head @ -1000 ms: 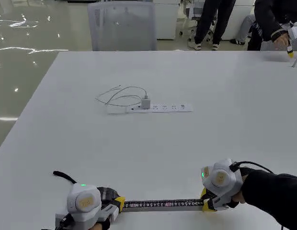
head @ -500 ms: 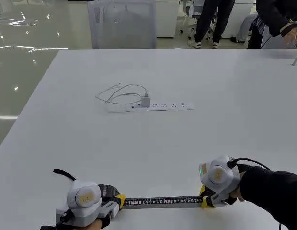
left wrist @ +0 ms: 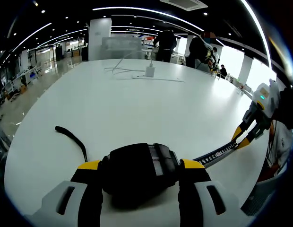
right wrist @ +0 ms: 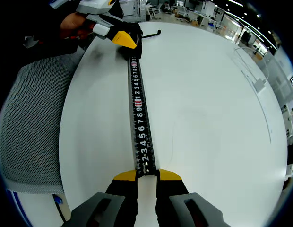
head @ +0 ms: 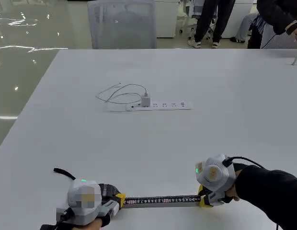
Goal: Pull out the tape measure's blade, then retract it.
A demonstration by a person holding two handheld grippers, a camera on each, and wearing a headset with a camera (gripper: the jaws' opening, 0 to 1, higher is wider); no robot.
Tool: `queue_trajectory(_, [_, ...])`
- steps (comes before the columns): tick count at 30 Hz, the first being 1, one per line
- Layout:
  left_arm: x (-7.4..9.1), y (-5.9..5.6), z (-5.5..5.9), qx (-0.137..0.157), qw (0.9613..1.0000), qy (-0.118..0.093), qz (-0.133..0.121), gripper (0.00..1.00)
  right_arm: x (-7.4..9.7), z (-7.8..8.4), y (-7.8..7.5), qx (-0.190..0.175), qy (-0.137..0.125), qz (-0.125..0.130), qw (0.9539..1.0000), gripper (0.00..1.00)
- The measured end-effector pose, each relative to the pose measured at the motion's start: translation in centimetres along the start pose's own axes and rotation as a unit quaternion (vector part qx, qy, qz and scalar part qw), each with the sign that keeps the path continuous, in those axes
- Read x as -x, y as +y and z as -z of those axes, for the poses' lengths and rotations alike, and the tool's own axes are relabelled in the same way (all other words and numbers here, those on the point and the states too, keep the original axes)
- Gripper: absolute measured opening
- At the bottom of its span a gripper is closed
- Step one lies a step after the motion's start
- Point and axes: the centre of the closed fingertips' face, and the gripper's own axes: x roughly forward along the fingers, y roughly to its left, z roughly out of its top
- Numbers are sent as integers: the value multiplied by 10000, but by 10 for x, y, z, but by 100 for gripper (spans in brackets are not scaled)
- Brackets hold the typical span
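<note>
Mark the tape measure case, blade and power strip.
tape measure case [left wrist: 137, 170]: left gripper view, middle of the black body between the jaws.
blade [right wrist: 137, 101]: right gripper view, numbered face, about mid-length.
power strip [head: 172, 106]: head view, white top, right of the charger.

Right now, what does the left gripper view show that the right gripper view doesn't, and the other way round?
Left gripper view: the black tape case close up, clamped in the left tongs, and people standing beyond the table. Right gripper view: the blade pinched by its tip in the right tongs, and a grey mesh seat. Shared: the pulled-out blade and the white table.
</note>
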Motion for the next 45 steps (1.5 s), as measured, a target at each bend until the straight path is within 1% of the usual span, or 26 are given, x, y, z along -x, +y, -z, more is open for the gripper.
queue_trajectory(5, [0,0,0,1,10000,0,2,60,-1,-1,0,34,16,-3,10000,10])
queue_trajectory(6, [0,0,0,1,10000,5,1,60,-1,-1,0,134,13,-14,9999,10])
queue_trajectory(8, [0,0,0,2,10000,9,5,60,0,-2,1,97,-24,-30,9999,10])
queue_trajectory(12, [0,0,0,6,10000,13,9,60,-1,-3,1,167,-84,-39,9998,10])
queue_trajectory(32, [-1,1,0,6,10000,36,14,60,-3,-8,1,112,-73,-27,9999,10])
queue_trajectory(37, [-1,1,0,6,10000,34,12,60,-4,-10,1,142,-24,-34,9999,10])
queue_trajectory(45, [-1,1,0,5,10000,46,24,60,-5,-13,1,66,-41,-29,10000,10])
